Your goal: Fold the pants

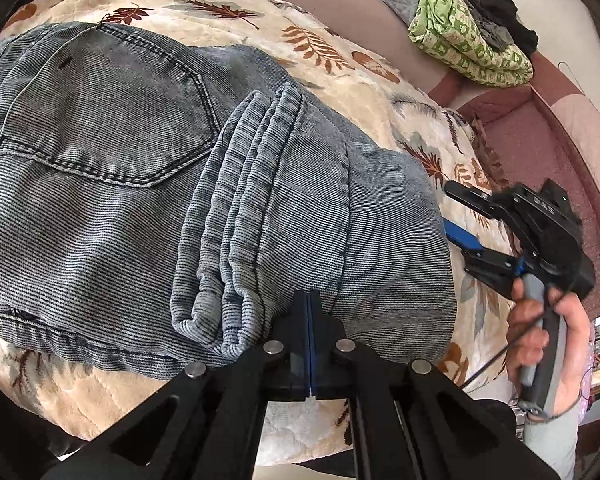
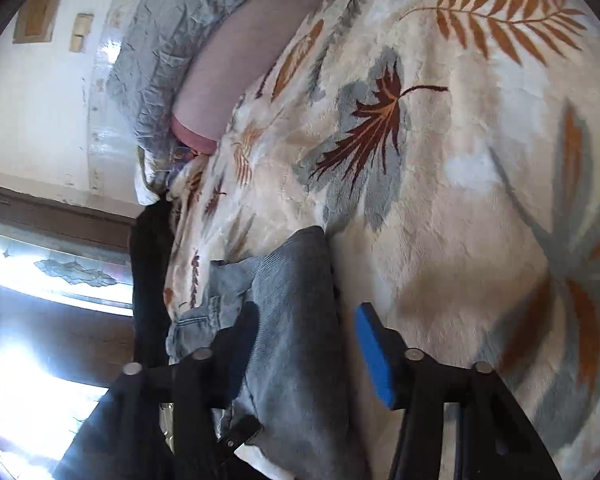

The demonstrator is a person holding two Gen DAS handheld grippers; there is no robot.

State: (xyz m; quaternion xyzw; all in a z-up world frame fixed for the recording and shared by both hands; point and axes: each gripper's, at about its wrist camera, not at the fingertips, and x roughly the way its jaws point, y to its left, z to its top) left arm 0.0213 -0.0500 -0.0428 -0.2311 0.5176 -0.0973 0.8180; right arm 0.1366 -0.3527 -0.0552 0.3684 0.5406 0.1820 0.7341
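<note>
L gripper (image 1: 309, 300): we're seeing its jaws pressed together, blue pads meeting w/ no gap, tips sitting right at the near edge of the pants (image 1: 140, 168); no fabric showing between the pads. The jeans are lying folded on the leaf-print blanket (image 1: 340, 64) covering the bed, back pocket (image 1: 108, 120) facing up, w/ the leg hems (image 1: 240, 200) doubled over on top in a stacked ridge running toward the L gripper.

R gripper (image 1: 456, 216): we're seeing it at the right-hand edge of the jeans in the left wrist view, held by a hand (image 1: 548, 332) around its grey grip. Its jaws are standing apart. In the right wrist view a fold of denim is lying between them, one finger hidden behind the cloth, the blue pad (image 2: 374, 356) on the other side standing clear of the fabric, so we're not calling it a clamp.

Further back, a green patterned cloth (image 1: 468, 44) w/ dark garments (image 1: 496, 12) on it is sitting well apart from the jeans.
</note>
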